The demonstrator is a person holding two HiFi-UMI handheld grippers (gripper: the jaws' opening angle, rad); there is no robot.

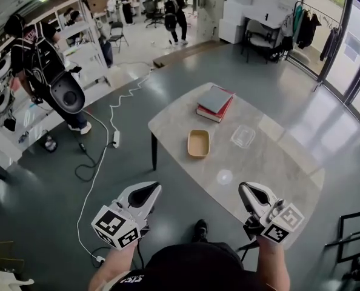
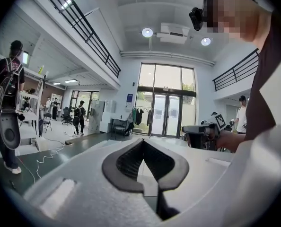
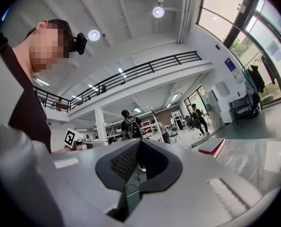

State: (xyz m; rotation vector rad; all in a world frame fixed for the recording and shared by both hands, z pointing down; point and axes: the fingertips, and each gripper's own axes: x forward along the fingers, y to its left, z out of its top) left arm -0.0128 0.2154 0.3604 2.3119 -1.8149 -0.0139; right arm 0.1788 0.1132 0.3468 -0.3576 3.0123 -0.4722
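The left gripper [image 1: 151,190] is held above the grey floor [image 1: 59,180], just beside the near-left side of the table [image 1: 277,162]. In the left gripper view its two dark pads meet at the tips [image 2: 143,140], so it is closed, and nothing is between them. The right gripper [image 1: 246,190] is held over the near edge of the table. In the right gripper view its tips also touch each other [image 3: 139,141] and there is nothing inside the dark loop behind them. Both grippers point away from the person, towards the table.

The beige tray [image 1: 198,143] lies flat on the table, beyond both grippers and roughly between their two lines, a little nearer to the right one. It is apart from both; no gripper touches it. To the right of the tray, near it but not touching, is a clear box [image 1: 243,136]. Farther away, at the far end of the table, lies a stack of books [image 1: 215,103], a grey one on top of red ones. A white cable [image 1: 98,162] runs over the floor on the left of the table.
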